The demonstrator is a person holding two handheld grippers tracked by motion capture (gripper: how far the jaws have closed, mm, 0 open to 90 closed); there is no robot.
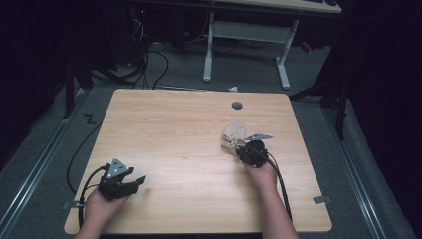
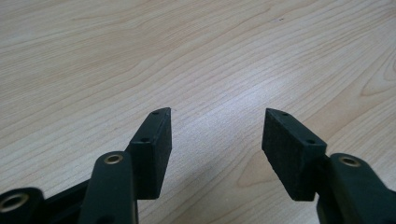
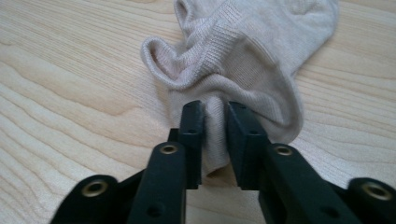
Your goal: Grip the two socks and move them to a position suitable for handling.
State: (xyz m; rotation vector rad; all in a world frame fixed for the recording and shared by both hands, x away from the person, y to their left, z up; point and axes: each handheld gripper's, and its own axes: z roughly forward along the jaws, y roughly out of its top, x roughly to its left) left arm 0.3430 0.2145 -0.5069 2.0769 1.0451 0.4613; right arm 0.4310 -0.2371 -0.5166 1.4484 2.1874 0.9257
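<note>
right gripper view: beige ankle sock (image 3: 243,60) is pinched at a fold by the right gripper (image 3: 215,116), jaws nearly closed on fabric. sock is crumpled on the wooden table (image 1: 174,129), right of centre. left gripper (image 2: 217,126) is held open, empty. grasp step judged underway; a lift is called for next.

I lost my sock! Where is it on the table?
The beige sock lies right of the table's middle in the high view, below the round hole, pinched in the right gripper.
</note>
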